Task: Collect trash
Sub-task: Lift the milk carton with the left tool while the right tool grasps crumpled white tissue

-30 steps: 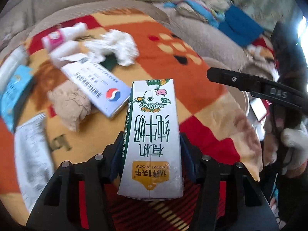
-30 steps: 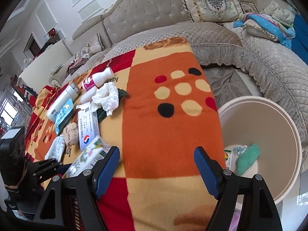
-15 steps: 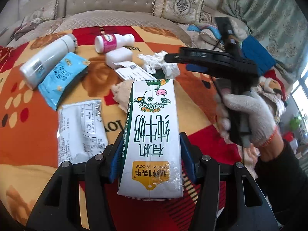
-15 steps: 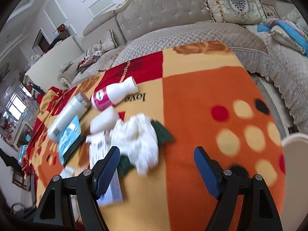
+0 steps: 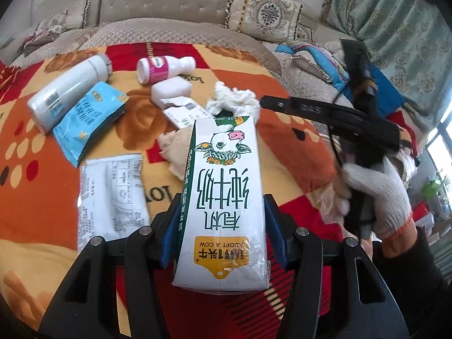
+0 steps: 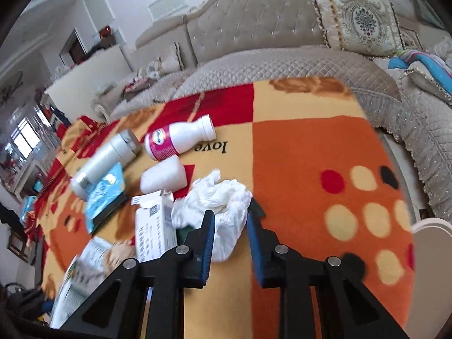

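**Milk carton held in my left, tissue between the blades of my right**

My left tongs (image 5: 223, 226) grip the milk carton (image 5: 223, 192) by its two sides, cow picture pointing away from me, raised over the patterned blanket (image 6: 310, 155). My right tongs (image 6: 230, 226) have drawn nearly together around the crumpled white tissue (image 6: 217, 206); the wad sits between the blue pads, though I cannot tell whether they truly pinch it. In the left view my gloved right hand (image 5: 378, 197) holds those tongs off to the right.

Litter lies spread on the blanket: a pink-labelled bottle (image 6: 178, 138) on its side, a silver flask (image 6: 104, 161) beside it, a blue wrapper (image 6: 104, 195) against the flask, a small white bottle (image 6: 163, 176), a printed box (image 6: 154, 226) just left of the tissue, and a white packet (image 5: 111, 195). The rim of a white bin (image 6: 432, 226) shows at the right edge
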### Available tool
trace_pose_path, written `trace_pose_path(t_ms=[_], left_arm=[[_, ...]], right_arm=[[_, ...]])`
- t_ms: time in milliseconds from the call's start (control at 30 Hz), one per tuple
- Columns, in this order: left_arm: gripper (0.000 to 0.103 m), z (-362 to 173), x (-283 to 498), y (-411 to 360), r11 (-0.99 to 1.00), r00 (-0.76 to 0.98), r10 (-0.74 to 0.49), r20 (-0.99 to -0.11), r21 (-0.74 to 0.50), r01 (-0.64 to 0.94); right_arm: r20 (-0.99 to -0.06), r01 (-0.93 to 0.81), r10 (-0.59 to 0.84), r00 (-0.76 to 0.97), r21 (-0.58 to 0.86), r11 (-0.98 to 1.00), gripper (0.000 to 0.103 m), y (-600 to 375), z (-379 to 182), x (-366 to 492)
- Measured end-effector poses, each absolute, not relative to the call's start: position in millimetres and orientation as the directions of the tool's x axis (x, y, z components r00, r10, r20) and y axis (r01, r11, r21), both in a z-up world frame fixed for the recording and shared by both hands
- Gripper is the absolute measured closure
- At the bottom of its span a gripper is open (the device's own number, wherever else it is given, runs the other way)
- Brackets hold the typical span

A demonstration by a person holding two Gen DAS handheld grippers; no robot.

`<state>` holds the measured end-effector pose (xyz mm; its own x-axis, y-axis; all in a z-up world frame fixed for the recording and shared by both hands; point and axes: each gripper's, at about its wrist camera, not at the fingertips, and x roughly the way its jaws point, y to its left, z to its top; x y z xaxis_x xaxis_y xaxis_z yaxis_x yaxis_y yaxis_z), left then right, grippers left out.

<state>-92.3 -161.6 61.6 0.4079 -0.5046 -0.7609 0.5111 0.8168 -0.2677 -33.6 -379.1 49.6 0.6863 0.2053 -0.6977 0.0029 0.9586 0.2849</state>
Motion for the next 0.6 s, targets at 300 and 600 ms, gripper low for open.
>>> trace_pose_path(t_ms=[300,600], left_arm=[[0.050,68.4,-102.3,-166.2,0.816,0.411,-0.505,-0.759,-0.265,0.513],[0.050,68.1,-95.6,-152.8,0.832,0.420,-0.492,-0.762,-0.271,0.485]], right_arm=[[-0.696,0.009,0.201,0.689,0.286,0.958,0.039,-381.3,53.7,-40.3],[-0.745,-0.026,0.098,0.660,0.107,0.994,0.035,-337.8,33.9,15.5]])
